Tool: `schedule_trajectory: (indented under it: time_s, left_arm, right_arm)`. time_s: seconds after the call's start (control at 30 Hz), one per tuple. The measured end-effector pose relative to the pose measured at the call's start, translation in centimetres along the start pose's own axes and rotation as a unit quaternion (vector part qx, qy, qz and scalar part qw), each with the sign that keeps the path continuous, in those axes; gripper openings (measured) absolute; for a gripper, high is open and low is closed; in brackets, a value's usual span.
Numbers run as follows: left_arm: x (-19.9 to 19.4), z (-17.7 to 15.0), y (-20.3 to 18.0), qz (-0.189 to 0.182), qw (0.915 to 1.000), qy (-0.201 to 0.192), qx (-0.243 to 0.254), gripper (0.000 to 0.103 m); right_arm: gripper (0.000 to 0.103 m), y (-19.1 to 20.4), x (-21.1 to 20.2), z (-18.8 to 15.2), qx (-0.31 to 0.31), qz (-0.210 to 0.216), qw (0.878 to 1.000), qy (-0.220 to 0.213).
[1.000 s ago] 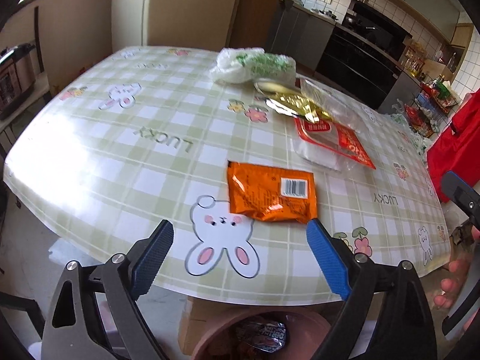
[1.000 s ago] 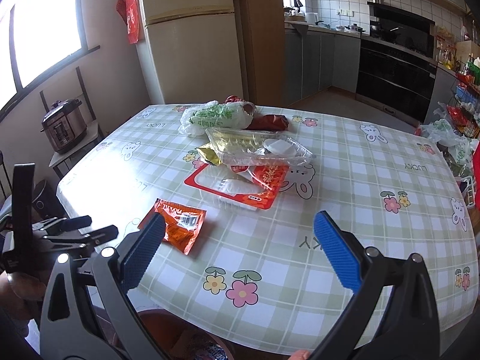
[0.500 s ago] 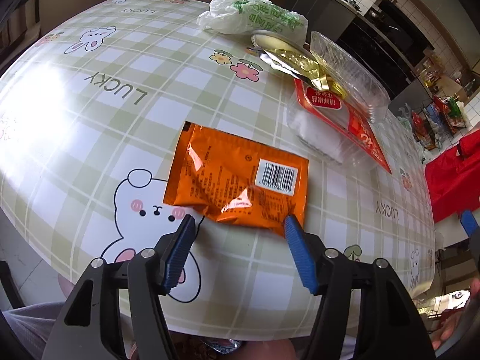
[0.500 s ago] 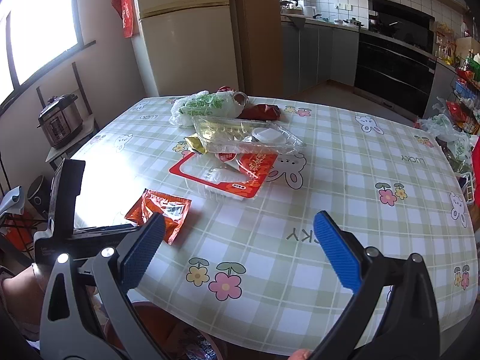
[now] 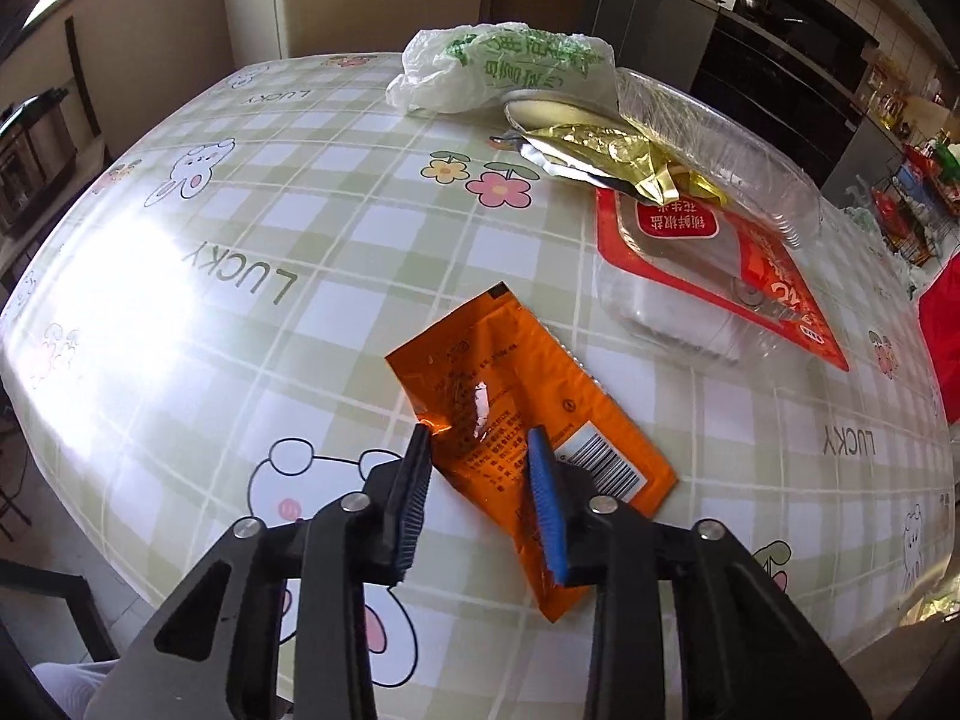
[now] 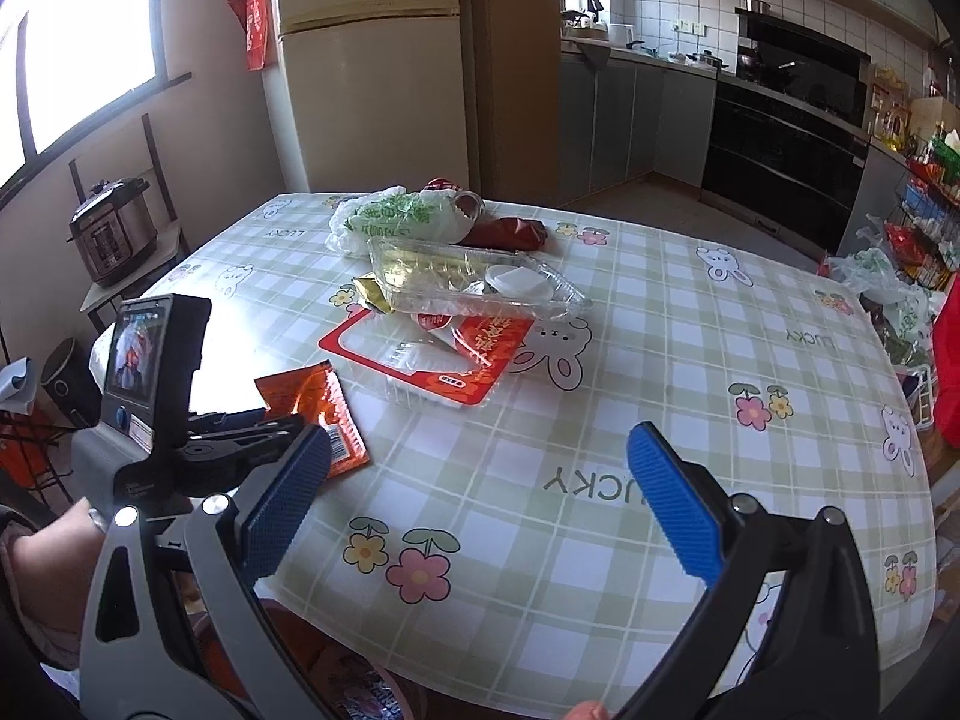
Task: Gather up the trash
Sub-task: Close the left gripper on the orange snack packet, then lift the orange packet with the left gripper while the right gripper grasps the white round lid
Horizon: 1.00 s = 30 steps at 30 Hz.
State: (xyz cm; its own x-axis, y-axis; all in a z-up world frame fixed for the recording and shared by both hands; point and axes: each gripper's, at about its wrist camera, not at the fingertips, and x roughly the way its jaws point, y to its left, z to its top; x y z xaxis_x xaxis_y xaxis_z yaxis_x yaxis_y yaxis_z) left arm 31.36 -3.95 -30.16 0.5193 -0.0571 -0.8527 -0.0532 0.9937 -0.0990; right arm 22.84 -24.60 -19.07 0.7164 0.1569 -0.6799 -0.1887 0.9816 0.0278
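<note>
**Left jaws narrowing on the orange packet**

While its ribbed blue pads close, the left gripper (image 5: 480,498) straddles one crinkled, glossy orange foil packet (image 5: 510,408), a flat rectangle whose long axis slants from far-left to near-right across the jaws, barcode end right. The pads are about at its edges; a firm pinch cannot be told. Well ahead lie two clear plastic trays (image 5: 708,138). The right gripper (image 6: 480,504) stands spread wide, holding nothing.
</note>
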Motion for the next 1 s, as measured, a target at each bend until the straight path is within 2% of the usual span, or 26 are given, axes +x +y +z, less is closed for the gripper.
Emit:
schedule_trajectory:
  time_s: [0.07,0.23,0.3,0.37,0.47,0.57,0.63,0.73,0.8,0.83,0.9,0.93,1.0]
  left_arm:
    - [-1.0,0.2,1.0,-0.011,0.9998,-0.015,-0.008,0.024]
    - [-4.9,1.0,3.6,-0.024,0.998,-0.059,-0.009,0.022]
    - [-7.0,1.5,4.7,-0.019,0.9964,-0.082,-0.004,0.021]
    - [-8.9,2.1,5.8,-0.015,0.9948,-0.101,0.0,0.021]
    - [-11.2,2.9,6.9,-0.005,0.9929,-0.119,0.007,0.021]
    - [-12.8,3.4,7.7,0.0,0.9911,-0.132,0.013,0.021]
    - [-13.7,3.4,8.2,-0.001,0.99,-0.14,0.016,0.021]
    - [-14.3,3.2,8.8,-0.006,0.9894,-0.144,0.013,0.021]
    - [-14.5,2.9,9.2,-0.009,0.9894,-0.145,0.009,0.021]
    - [-14.5,2.8,9.4,-0.012,0.9895,-0.144,0.006,0.021]
    - [-14.3,2.6,9.5,-0.018,0.9896,-0.142,0.001,0.021]
    - [-14.3,2.5,9.6,-0.021,0.9896,-0.142,-0.002,0.022]
    - [-14.1,2.4,9.7,-0.028,0.9895,-0.142,-0.005,0.021]
  right_arm:
    - [0.097,0.3,0.6,0.4,-0.022,-0.011,1.0,0.006]
    - [0.096,1.0,2.0,2.6,-0.066,-0.003,0.998,-0.013]
    - [0.088,1.8,3.2,4.0,-0.09,0.003,0.996,-0.017]
    - [0.084,2.7,5.1,5.5,-0.114,0.009,0.993,-0.013]
    - [0.077,4.5,8.6,7.3,-0.146,0.011,0.989,0.004]
    - [0.068,6.0,12.5,8.4,-0.161,0.014,0.986,0.042]
    - [0.065,6.6,14.4,8.8,-0.159,0.013,0.985,0.065]
    - [0.053,7.4,16.3,8.9,-0.163,0.001,0.983,0.082]
    - [0.031,7.7,16.9,8.8,-0.163,0.003,0.982,0.092]
    - [0.028,7.8,16.9,8.8,-0.163,0.004,0.982,0.094]
    - [0.027,7.8,16.5,8.8,-0.16,0.011,0.983,0.089]
    - [0.029,7.7,16.3,8.8,-0.155,0.031,0.983,0.091]
    - [0.043,7.7,15.4,8.7,-0.15,0.07,0.982,0.09]
